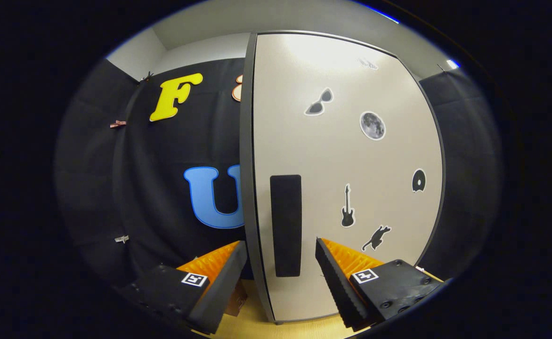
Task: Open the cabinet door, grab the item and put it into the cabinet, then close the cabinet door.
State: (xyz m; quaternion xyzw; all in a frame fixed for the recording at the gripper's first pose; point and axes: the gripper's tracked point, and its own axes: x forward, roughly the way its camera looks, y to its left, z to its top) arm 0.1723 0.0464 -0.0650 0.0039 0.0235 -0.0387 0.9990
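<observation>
Gripper (280, 256) open around 1 cabinet door (346, 155) handle (286, 225).

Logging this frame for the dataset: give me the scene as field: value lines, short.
cabinet door: pale panel, dark edge, shut as far as can be seen
handle: dark vertical strip near the door's left edge
stickers: moon, sunglasses, guitar, cat, disc
gripper: open, fingers either side of the handle, no visible contact
surface: light wood under the cabinet
</observation>
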